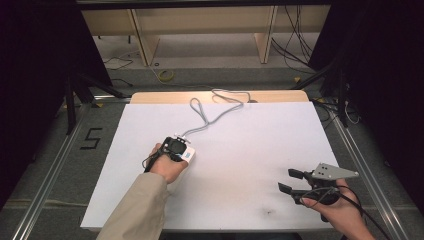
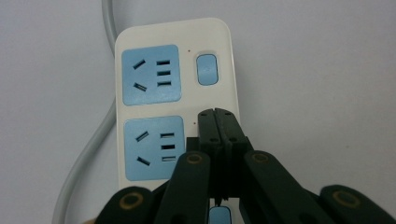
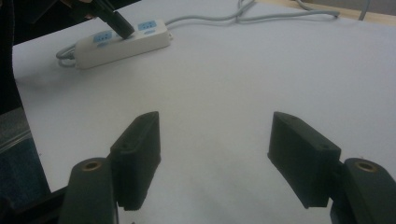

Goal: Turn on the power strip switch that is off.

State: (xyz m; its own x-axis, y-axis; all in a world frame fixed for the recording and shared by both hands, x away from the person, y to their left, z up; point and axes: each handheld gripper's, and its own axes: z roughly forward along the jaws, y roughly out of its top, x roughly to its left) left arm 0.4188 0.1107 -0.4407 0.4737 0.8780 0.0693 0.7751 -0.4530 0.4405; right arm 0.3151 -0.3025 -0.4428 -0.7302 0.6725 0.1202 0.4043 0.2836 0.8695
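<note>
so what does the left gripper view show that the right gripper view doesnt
Left gripper view alone: the power strip's face close up, with two blue socket panels, a blue switch, and the left gripper seen along its own shut jaws, tips over the strip where a second switch would sit.

Right gripper view alone: the right gripper with jaws wide apart over bare white table, and the grey cable's far run.

Both: the white power strip, its grey cable and the white table.

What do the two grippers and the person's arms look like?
Both the left gripper and the right gripper have black, blocky jaws with brass-coloured pivot rings. The right gripper carries a grey three-cornered plate and a black cable. The left arm wears a beige sleeve.
</note>
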